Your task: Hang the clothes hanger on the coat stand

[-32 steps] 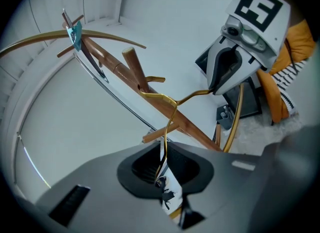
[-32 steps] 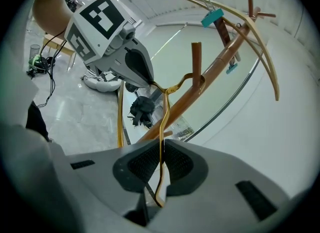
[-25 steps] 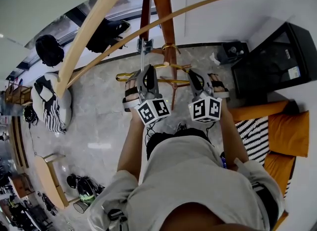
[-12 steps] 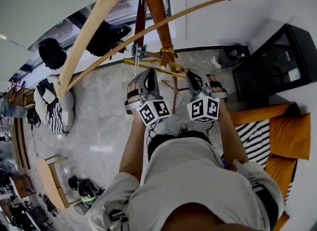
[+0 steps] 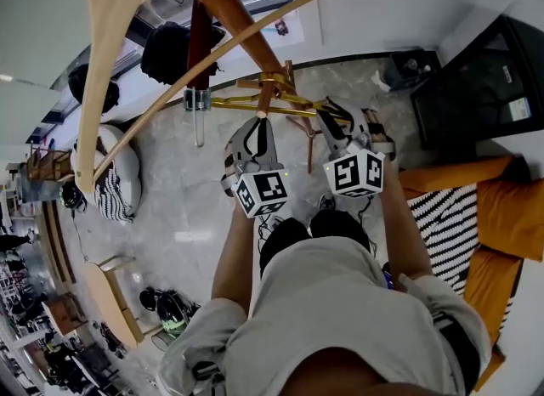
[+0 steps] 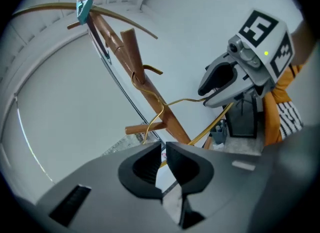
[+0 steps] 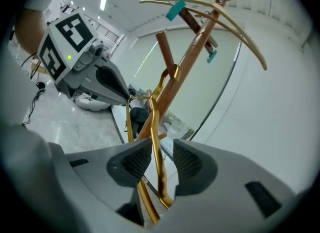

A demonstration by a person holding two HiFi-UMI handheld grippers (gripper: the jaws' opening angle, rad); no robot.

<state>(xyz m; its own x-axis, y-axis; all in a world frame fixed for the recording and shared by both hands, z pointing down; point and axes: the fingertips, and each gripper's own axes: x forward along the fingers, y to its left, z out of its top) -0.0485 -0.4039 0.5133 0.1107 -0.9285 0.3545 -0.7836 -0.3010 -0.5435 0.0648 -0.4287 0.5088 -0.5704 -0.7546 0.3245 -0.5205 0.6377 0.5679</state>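
Observation:
A gold wire hanger (image 5: 265,104) hangs level in front of the brown wooden coat stand (image 5: 223,2). Its hook (image 6: 144,72) curls round the stand where a peg branches off, also visible as the hook (image 7: 171,72) in the right gripper view. My left gripper (image 5: 259,124) is shut on the hanger's left part, the jaws (image 6: 163,149) almost touching over the wire. My right gripper (image 5: 329,115) is opening: the gold wire (image 7: 155,142) runs between its pads (image 7: 136,161) with a gap on each side.
A large pale wooden hanger (image 5: 106,63) with teal clips rests across the stand's top. A black cabinet (image 5: 484,88) and orange cushions (image 5: 510,216) are at the right, a striped beanbag (image 5: 110,186) at the left. The person's feet stand on the marble floor below the grippers.
Both grippers have carried the gold hanger up and in toward the stand, and its hook now sits round the peg. The right jaws have parted from the wire.

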